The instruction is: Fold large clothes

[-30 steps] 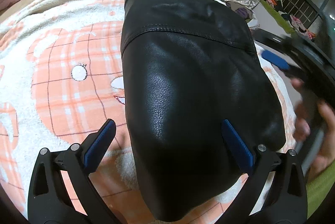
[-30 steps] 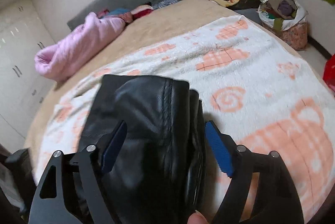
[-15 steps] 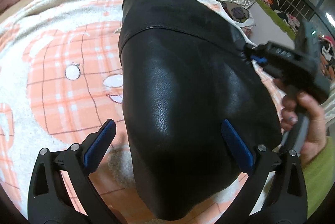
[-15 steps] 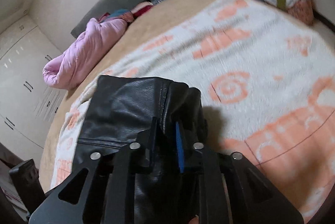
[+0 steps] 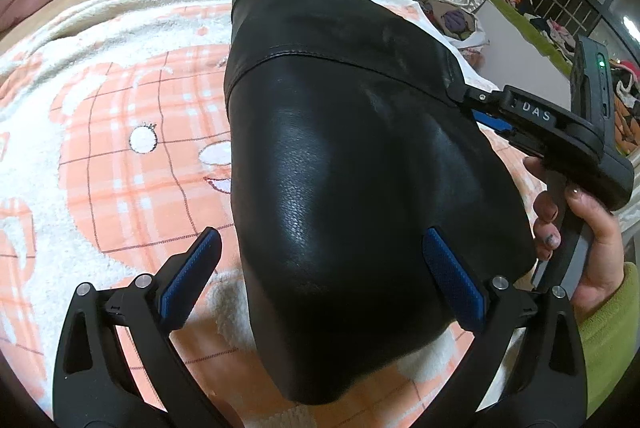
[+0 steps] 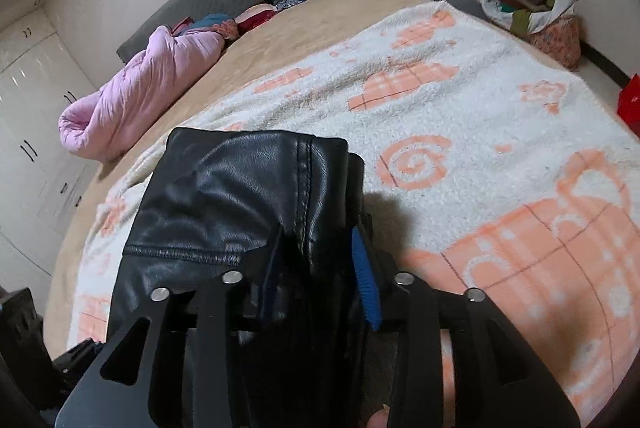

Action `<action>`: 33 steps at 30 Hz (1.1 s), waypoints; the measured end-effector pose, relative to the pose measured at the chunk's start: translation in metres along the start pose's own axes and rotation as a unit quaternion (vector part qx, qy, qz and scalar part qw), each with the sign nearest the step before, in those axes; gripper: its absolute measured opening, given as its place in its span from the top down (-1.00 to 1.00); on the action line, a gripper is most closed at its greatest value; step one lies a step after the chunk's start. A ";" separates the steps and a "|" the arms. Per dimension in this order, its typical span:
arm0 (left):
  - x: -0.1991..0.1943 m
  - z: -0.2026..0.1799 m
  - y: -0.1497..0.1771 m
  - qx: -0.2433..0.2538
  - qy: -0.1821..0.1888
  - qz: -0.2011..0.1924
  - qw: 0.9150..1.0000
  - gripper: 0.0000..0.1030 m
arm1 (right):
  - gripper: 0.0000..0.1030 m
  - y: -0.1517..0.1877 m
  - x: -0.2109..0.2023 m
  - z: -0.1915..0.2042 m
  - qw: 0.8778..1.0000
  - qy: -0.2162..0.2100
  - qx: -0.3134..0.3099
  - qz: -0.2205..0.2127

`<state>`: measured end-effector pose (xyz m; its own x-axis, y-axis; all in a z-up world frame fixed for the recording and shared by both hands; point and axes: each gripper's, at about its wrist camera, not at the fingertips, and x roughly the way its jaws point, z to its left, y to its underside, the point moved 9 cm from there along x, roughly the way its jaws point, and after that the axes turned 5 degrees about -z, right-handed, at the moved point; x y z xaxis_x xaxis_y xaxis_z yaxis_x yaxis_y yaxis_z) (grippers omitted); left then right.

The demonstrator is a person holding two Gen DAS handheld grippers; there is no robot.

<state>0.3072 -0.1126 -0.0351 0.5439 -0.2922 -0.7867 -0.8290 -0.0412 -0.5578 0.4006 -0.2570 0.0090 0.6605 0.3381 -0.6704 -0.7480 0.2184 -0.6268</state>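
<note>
On blanket: right gripper pinches jacket edge for folding; left gripper wide open, holding nothing.

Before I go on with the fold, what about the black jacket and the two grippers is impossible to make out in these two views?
- Black leather jacket, left wrist view: its near end runs under the open left gripper, cut off by the frame.
- Right gripper, right wrist view: how many layers it pinches; folds hide them.
- Both views: sleeves and zipper, folded under.
</note>
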 end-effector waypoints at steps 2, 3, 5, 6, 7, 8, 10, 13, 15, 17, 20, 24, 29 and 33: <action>-0.003 0.000 0.000 0.001 -0.004 -0.003 1.000 -0.83 | 0.02 0.002 -0.008 -0.003 1.000 0.007 0.003 -0.005; -0.004 -0.001 -0.001 0.002 -0.006 -0.003 1.000 -0.83 | 0.02 0.004 -0.013 -0.004 1.000 0.005 0.004 -0.008; -0.006 -0.001 -0.001 0.003 -0.007 -0.003 1.000 -0.83 | -0.03 0.006 -0.022 -0.006 1.000 0.014 0.002 -0.011; -0.007 -0.001 0.000 0.003 -0.007 -0.003 1.000 -0.83 | -0.06 0.007 -0.029 -0.006 1.000 0.014 -0.001 -0.015; -0.010 -0.002 0.001 0.004 -0.008 -0.004 1.000 -0.83 | -0.16 0.008 -0.034 -0.005 1.000 0.014 -0.002 -0.019; -0.011 -0.002 0.001 0.004 -0.008 -0.004 1.000 -0.83 | -0.32 0.007 -0.039 -0.004 1.000 0.014 -0.004 -0.023; -0.015 -0.003 0.002 0.008 -0.009 -0.006 1.000 -0.83 | -0.51 0.008 -0.055 0.000 0.999 0.013 -0.006 -0.039; -0.019 -0.003 0.004 0.009 -0.009 -0.007 1.000 -0.83 | -0.66 0.013 -0.074 0.007 0.998 0.006 -0.013 -0.053; -0.023 -0.002 0.004 0.010 -0.009 -0.009 1.000 -0.83 | -0.73 0.016 -0.087 0.012 0.998 0.009 -0.027 -0.064; -0.026 -0.002 0.006 0.012 -0.010 -0.010 1.000 -0.83 | -0.80 0.019 -0.098 0.017 0.997 0.006 -0.037 -0.071; -0.029 -0.001 0.006 0.009 -0.009 -0.011 1.000 -0.83 | -0.83 0.026 -0.111 0.025 0.996 0.000 -0.048 -0.076; -0.036 -0.003 0.008 0.007 -0.008 -0.015 1.000 -0.83 | -0.85 0.035 -0.122 0.033 0.995 0.002 -0.063 -0.077; -0.045 -0.004 0.011 0.002 -0.006 -0.018 1.000 -0.83 | -0.86 0.048 -0.126 0.036 0.995 0.010 -0.074 -0.072; -0.053 -0.002 0.016 0.003 -0.012 -0.022 1.000 -0.83 | -0.88 0.060 -0.132 0.036 0.995 0.014 -0.078 -0.067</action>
<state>0.2648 -0.1001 -0.0015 0.5836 -0.2667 -0.7670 -0.8029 -0.0482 -0.5942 0.2661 -0.2554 0.0738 0.7570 0.2892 -0.5859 -0.6351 0.1147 -0.7639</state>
